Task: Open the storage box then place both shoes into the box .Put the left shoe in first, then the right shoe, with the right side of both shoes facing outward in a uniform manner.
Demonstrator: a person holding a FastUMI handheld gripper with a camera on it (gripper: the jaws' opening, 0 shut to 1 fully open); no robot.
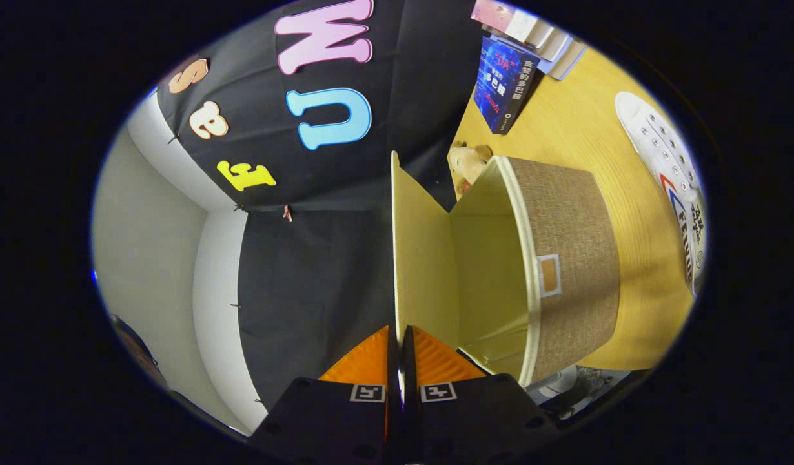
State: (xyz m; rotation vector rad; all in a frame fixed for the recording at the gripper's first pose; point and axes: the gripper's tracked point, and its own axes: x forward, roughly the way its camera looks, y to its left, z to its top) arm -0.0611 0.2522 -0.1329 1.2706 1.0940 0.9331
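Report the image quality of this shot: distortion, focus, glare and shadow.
Gripper view: heavy fisheye bending, so the storage box walls and the wooden table edge curve; the whole scene sits rotated sideways. The tongs pinching the box lid look sharp, the white shoe stretched near the rim. Light is even, no strong glare; the lid's inner face is mildly shaded.

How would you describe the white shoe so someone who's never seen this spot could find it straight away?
Start at the wooden table and find the open storage box, whose lid the gripper pinches. The white sneaker lies past the box's woven wall, apart from it. Its eyelets and red-and-blue stripes distinguish it from the blue book.
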